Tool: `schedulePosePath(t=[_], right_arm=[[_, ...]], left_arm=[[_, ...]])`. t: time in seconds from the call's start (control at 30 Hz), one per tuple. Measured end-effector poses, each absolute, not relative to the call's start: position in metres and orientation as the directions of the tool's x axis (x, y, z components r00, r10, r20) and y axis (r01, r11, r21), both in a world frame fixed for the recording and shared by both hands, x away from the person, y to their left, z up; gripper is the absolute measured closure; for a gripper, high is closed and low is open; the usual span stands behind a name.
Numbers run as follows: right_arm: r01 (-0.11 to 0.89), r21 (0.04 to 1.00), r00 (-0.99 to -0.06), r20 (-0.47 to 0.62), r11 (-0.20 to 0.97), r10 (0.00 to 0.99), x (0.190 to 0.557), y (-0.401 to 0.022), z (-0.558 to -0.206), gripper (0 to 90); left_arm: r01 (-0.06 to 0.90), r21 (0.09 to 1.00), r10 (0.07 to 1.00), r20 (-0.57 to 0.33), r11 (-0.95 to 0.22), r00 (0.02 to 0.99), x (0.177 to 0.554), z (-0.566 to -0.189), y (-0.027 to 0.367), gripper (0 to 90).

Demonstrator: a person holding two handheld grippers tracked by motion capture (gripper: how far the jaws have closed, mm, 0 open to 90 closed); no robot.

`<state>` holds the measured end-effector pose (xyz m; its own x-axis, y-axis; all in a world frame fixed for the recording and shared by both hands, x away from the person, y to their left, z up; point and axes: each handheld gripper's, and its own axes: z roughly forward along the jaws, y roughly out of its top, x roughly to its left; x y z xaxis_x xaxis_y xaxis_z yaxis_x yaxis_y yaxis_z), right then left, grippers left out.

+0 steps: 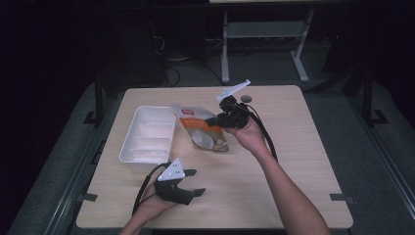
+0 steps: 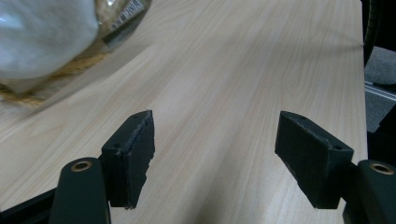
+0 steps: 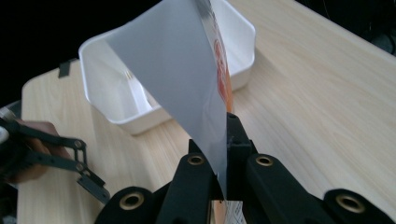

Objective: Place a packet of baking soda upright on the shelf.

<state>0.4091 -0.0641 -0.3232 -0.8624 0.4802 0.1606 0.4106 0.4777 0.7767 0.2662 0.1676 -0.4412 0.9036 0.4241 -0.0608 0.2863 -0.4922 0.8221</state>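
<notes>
The light wooden table carries a white plastic bin toward its left side, its long axis running away from the person. Just right of the bin, the snack pouch hangs lifted off the tabletop, pinched at one edge by the right gripper, whose jaws are pressed together on the film; in the right gripper view the pouch rises straight out of the closed jaws with the bin directly behind it. So the bin lies beyond and to the left of the held pouch, and the right hand is plainly the nearer one for dropping it in. The pouch's long axis seems to run roughly along the bin's length, though its slant in the air makes that hard to judge. The left gripper hovers near the table's front edge, jaws spread wide with nothing between them, well apart from the pouch.
</notes>
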Motion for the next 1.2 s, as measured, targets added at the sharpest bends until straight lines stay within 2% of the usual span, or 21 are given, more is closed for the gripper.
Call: schedulePosePath(t=[0.6, 1.2], right_arm=[[0.331, 0.827, -0.908, 0.149, 0.455, 0.391, 0.416, -0.013, -0.274, 90.0], [0.281, 0.842, -0.947, 0.166, 0.46, 0.275, 0.426, 0.069, -0.277, 90.0]], left_arm=[[0.272, 0.825, 0.422, -0.046, -0.496, 0.906, 0.266, -0.443, 0.171, 26.9], [0.251, 0.822, 0.392, -0.037, -0.511, 0.919, 0.265, -0.444, 0.171, 26.6]])
